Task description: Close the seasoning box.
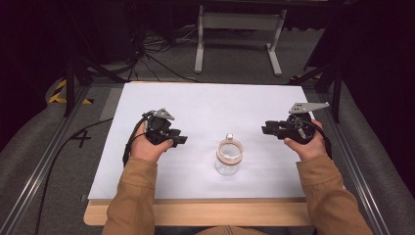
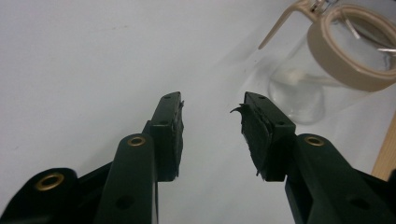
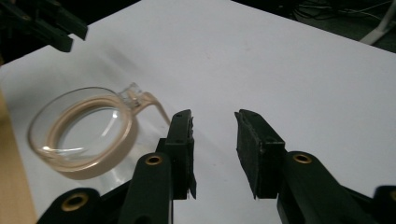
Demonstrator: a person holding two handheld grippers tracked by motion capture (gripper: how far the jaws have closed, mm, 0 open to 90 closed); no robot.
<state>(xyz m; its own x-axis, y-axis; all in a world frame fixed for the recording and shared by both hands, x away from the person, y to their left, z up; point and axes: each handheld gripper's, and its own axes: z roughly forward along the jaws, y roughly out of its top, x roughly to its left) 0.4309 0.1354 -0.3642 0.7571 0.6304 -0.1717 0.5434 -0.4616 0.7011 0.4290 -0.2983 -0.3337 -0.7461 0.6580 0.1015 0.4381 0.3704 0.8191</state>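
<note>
**Two grippers flanking a glass jar**

High view: the jar point(image 1: 229, 156) stands on the white sheet point(image 1: 205, 107), between the left gripper point(image 1: 179, 140) and right gripper point(image 1: 266, 129), apart from both.

Left gripper view: jaws apart, holding nothing; jar ahead to the right.

Right gripper view: jaws apart, empty; jar at left.

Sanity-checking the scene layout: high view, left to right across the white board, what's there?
Left gripper → glass jar → right gripper, all over the white board.
</note>
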